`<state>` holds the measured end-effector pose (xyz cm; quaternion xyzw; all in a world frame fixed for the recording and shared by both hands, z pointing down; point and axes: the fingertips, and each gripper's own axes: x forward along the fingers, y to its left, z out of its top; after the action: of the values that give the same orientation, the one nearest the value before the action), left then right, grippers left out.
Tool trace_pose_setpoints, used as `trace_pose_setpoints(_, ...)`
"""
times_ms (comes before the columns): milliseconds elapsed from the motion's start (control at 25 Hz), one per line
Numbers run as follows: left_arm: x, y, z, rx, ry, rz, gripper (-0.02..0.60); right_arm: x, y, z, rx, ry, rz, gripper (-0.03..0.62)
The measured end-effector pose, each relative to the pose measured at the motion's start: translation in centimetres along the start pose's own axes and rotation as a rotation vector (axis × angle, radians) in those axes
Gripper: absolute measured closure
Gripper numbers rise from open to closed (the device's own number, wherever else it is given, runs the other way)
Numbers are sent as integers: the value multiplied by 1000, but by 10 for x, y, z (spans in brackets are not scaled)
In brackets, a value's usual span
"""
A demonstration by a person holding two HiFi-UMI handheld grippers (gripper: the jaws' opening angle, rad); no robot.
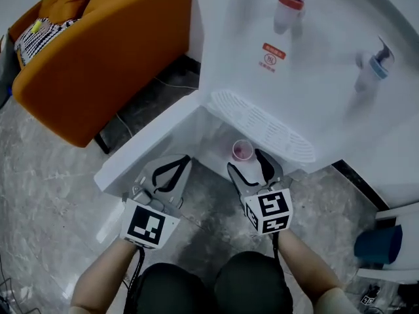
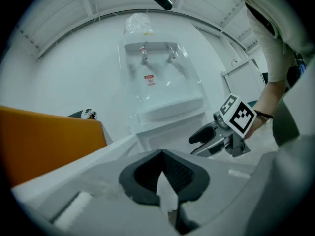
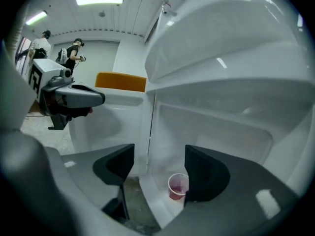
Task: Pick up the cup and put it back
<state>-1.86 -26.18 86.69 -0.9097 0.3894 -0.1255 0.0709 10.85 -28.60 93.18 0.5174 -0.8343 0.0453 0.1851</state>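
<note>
While both grippers hang low, the cup (image 1: 242,150) stands in the water dispenser's (image 1: 242,77) open bottom compartment.
Right gripper (image 1: 247,161) jaws are spread wide, with the upright pink cup just ahead; left gripper (image 1: 183,161) jaws are pressed together, empty.

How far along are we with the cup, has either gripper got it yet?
Nothing looks done yet: the cup stands upright in the dispenser's lower compartment, untouched. In hand: the right gripper is open, just short of the cup, which shows ahead between its jaws. The left gripper is shut and empty. Left: close on the cup, lift it, set it back.
</note>
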Motion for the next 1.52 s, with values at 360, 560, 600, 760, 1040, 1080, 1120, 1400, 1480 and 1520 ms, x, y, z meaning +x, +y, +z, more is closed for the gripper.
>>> trace_pose_setpoints(360, 46, 5, -33, 41, -14, -6, 580, 47, -44, -55, 104, 4, -202, 235)
trace_pose_setpoints(560, 63, 2, -62, 20, 18, -16, 580, 73, -49, -89, 116, 61, -231, 217)
trace_pose_setpoints(600, 65, 0, -67, 20, 28, -18, 580, 78, -50, -96, 121, 74, -237, 214)
trace_pose_setpoints(760, 70, -13, -87, 20, 66, -31, 580, 90, -54, -123, 158, 124, -250, 203)
trace_pose_setpoints(1040, 74, -8, -106, -37, 92, -17, 580, 101, -71, -133, 226, 139, -304, 248)
trace_pose_setpoints(1080, 72, -9, -106, -36, 89, -20, 580, 100, -72, -134, 241, 143, -307, 250)
trace_pose_setpoints(1120, 70, -10, -106, -31, 85, -23, 580, 101, -72, -134, 244, 145, -307, 250)
trace_pose_setpoints(1400, 61, -10, -112, -20, 100, -22, 580, 107, -69, -142, 213, 178, -288, 250)
trace_pose_setpoints(1480, 58, -12, -113, -12, 105, -25, 580, 104, -66, -140, 217, 173, -275, 253)
trace_pose_setpoints(1520, 57, -12, -113, -6, 107, -27, 580, 102, -64, -139, 211, 170, -265, 255)
